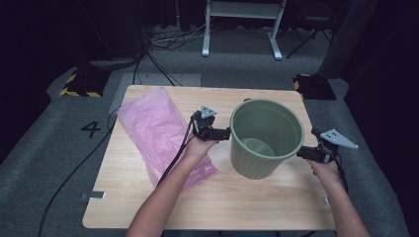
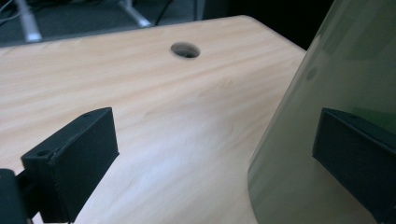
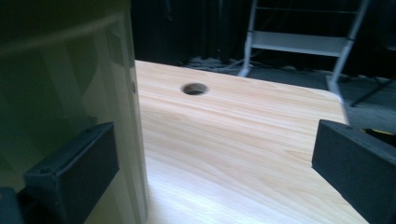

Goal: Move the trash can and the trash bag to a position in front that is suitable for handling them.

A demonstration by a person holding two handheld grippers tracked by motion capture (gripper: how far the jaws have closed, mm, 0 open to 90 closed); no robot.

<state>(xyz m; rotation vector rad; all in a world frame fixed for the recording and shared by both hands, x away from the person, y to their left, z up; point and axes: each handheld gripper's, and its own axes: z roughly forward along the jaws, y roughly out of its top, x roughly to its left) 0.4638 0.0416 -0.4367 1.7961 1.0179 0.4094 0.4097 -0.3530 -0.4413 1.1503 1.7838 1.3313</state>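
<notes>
Standing near the table's right edge in the high view, the green bin has the left gripper and right gripper at opposite sides; a pink bag lies toward the left edge. Left gripper view: jaws wide apart, one against the bin's wall. Right gripper view: jaws wide, one beside the bin, near a table hole.

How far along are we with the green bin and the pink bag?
Early stage. Done: the green bin stands upright on the table, empty inside. In hand: both claws are open at its wall, left claw on one side, right claw on the other, each with one jaw in front of the wall; neither is closed on it. Left: the pink bag lies flat beside the bin, untouched.
</notes>
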